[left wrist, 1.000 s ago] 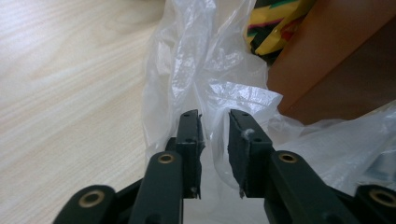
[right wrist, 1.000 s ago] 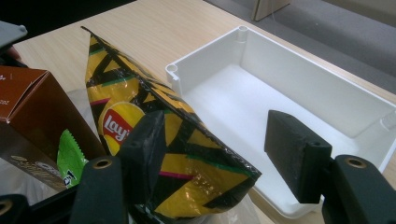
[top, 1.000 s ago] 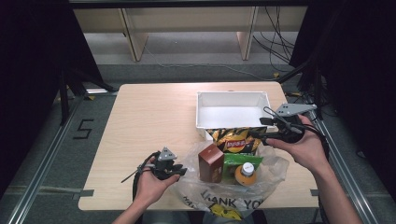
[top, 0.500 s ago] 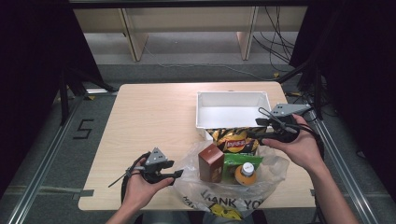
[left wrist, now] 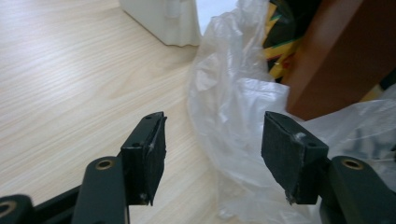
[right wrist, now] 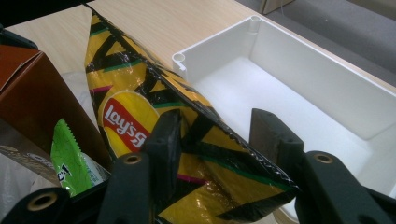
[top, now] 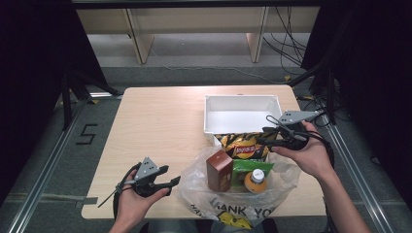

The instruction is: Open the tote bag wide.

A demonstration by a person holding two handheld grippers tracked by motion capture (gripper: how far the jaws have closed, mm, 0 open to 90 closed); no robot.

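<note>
My right gripper [top: 270, 137] at chip bag [top: 241, 145], jaws just closing, bag's edge between pads [right wrist: 164, 140]; firm pinch, cannot tell. Chip bag lies against near wall of white bin [top: 210, 116], at far edge of plastic bag [top: 194, 187]. My left gripper [top: 171, 175] just left of plastic bag, jaws just opening, wide, nothing held. Brown box [top: 219, 170], green packet [top: 242, 167], orange bottle [top: 255, 180] sit on plastic bag.

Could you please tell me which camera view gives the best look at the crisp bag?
The right gripper view: the crisp bag is close up there, logo readable, its edge between that gripper's jaws. The high view shows it small, between the white bin and the plastic bag. The left gripper view shows a yellow-and-black sliver.
</note>
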